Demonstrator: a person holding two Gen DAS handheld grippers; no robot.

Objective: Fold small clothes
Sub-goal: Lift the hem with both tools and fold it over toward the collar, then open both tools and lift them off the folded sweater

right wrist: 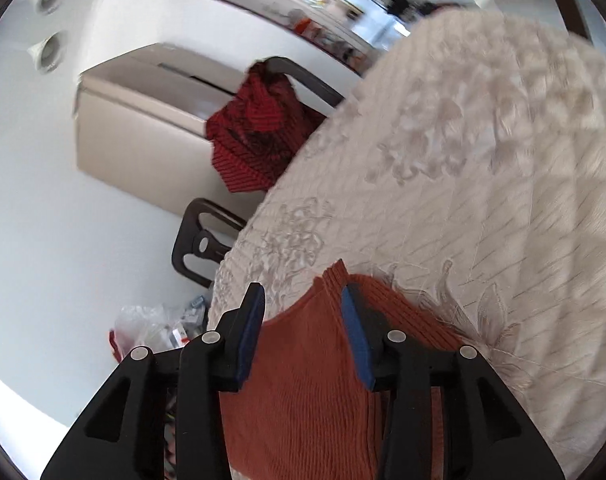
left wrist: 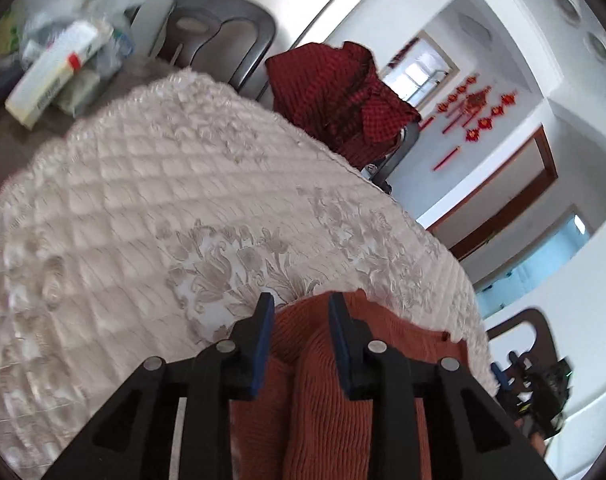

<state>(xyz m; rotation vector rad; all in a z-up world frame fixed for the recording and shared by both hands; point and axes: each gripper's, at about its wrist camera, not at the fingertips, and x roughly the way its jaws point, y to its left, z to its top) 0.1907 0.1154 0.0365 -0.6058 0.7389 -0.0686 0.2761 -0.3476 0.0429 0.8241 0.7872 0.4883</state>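
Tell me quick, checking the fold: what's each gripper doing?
Left gripper: open, rust knit garment between its jaws, not gripped.
Right gripper: open over the same garment.

Left wrist view: camera rides on left gripper (left wrist: 301, 300), looks forward and down along fingers, close above quilted table cover (left wrist: 151, 184), horizon tilted. Right wrist view: same mounting on right gripper (right wrist: 299, 294), close, tilted opposite way. Shared by both: rust knit garment (left wrist: 323, 380) (right wrist: 303, 380), table cover (right wrist: 483, 200), red checked cloth (left wrist: 339, 100) (right wrist: 259, 132) on chair.
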